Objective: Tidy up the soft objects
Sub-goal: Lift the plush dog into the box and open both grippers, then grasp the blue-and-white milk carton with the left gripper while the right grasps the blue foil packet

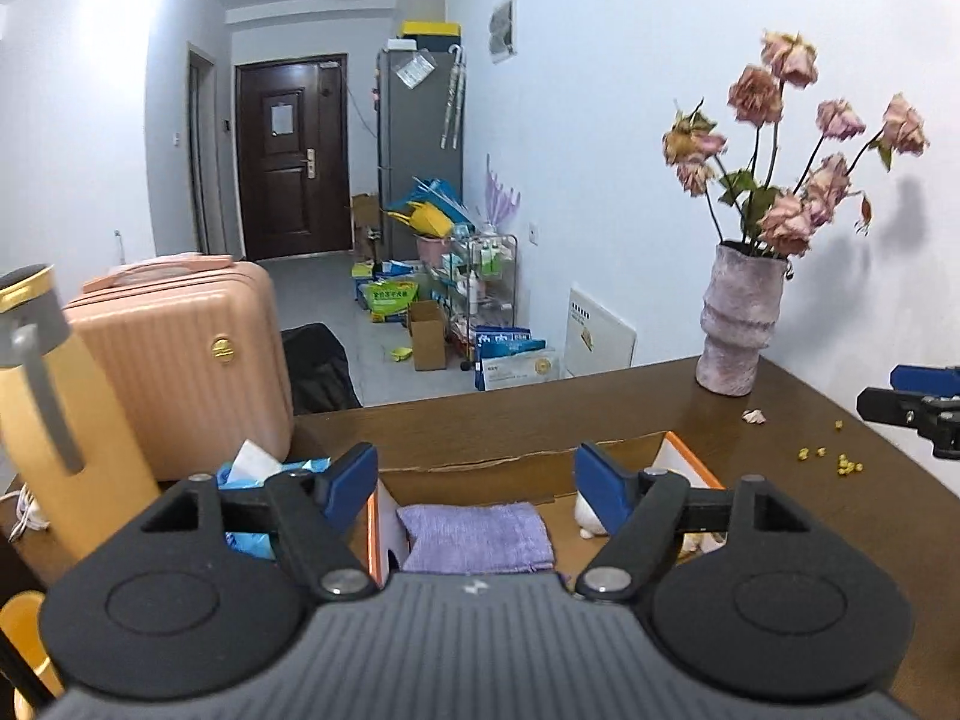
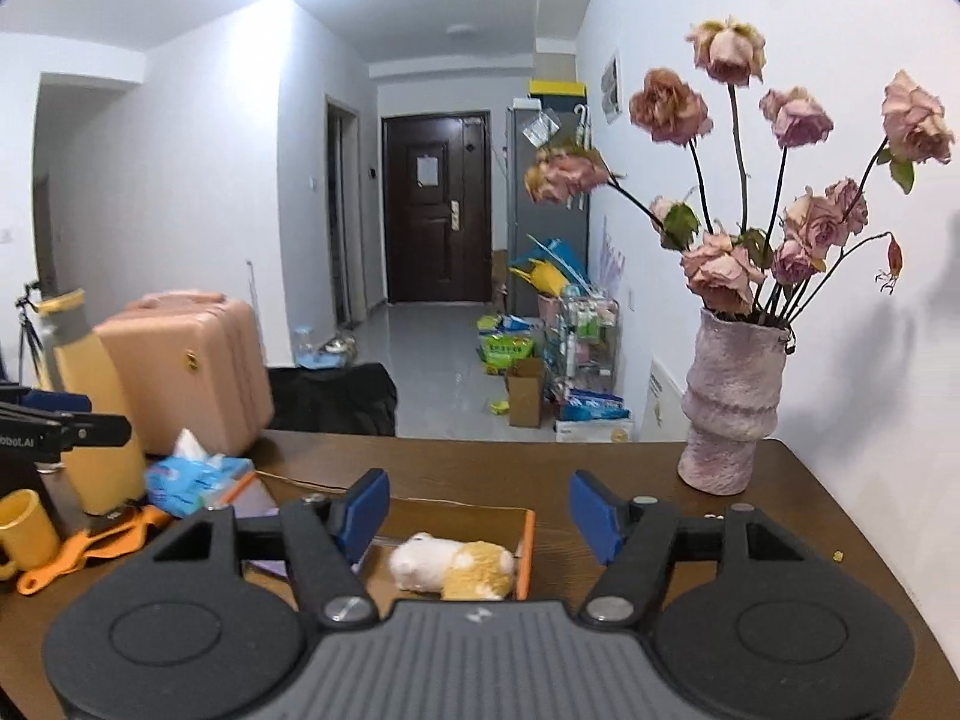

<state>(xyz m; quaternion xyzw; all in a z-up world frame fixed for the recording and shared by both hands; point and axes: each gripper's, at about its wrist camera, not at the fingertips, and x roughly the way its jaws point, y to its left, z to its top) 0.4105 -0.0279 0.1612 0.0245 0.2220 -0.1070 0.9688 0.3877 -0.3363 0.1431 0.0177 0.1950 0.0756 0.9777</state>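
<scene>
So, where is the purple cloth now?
In the left wrist view, the purple cloth lies folded inside the cardboard box on the table, left of the plush toy.

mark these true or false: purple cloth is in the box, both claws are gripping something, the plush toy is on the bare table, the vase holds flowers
1. The purple cloth lies in the cardboard box: true.
2. Both claws grip something: false. The left claw and right claw stand open, nothing between the pads.
3. The plush toy sits on the bare table: false. It lies inside the box.
4. The vase holds flowers: true.
</scene>
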